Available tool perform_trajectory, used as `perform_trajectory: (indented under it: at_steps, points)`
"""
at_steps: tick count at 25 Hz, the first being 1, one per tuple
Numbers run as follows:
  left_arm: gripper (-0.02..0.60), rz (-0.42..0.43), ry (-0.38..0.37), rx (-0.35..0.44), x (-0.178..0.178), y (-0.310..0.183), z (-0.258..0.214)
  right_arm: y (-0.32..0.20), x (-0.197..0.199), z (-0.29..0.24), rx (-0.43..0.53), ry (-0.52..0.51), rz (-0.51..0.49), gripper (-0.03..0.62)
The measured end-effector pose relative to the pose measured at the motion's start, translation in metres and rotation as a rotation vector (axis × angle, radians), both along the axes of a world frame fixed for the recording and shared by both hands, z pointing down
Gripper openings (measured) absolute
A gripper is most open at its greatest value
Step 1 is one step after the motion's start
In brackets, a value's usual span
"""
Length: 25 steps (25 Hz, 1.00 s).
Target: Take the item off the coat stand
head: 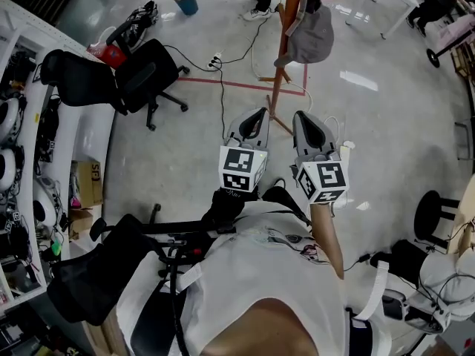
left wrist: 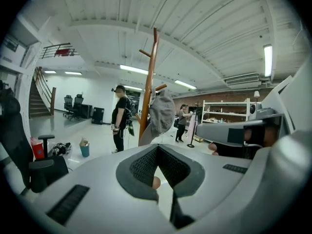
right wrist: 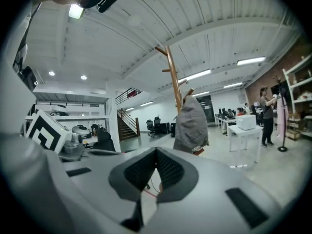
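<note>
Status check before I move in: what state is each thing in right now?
Coat stand: upright on the floor.
Grey cap: hanging on the stand, not yet touched.
Left gripper: shut, empty, short of the stand.
Right gripper: shut, empty, short of the stand.
Office chair: upright, nobody in it.

Wooden coat stand [head: 278, 80], matt grey cloth item [head: 313, 37] — glossy floor [head: 386, 124].
</note>
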State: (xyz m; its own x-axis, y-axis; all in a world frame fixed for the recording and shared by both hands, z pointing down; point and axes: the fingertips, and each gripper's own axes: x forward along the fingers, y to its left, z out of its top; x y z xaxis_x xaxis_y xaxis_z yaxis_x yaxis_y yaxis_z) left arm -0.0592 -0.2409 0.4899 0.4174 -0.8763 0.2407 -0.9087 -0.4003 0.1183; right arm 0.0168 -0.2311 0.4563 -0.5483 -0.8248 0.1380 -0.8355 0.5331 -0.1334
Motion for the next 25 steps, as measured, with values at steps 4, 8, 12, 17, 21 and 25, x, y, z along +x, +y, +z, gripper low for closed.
perform_trajectory:
  at_steps: [4, 8, 12, 17, 21, 25]
  points:
    - [0.003, -0.031, -0.007, 0.041, 0.0, -0.015, -0.019, -0.021, 0.004, -0.014, 0.013, -0.024, -0.007, 0.005]
    - [0.003, -0.049, -0.014, 0.06, 0.004, -0.032, -0.028, -0.039, 0.004, -0.025, 0.042, -0.033, -0.036, 0.005]
    - [0.003, -0.044, -0.017, 0.073, 0.01, -0.046, -0.028, -0.05, 0.004, -0.023, 0.043, -0.032, -0.056, 0.005]
    - [0.003, -0.049, -0.014, 0.097, 0.008, -0.064, -0.033, -0.07, 0.005, -0.031, 0.075, -0.037, -0.06, 0.005]
    - [0.003, -0.05, -0.019, 0.107, 0.003, -0.07, -0.037, -0.088, 0.013, -0.048, 0.117, -0.041, -0.033, 0.005]
    - [0.003, -0.049, -0.025, 0.108, 0.001, -0.075, -0.038, -0.099, 0.02, -0.056, 0.137, -0.045, -0.006, 0.005]
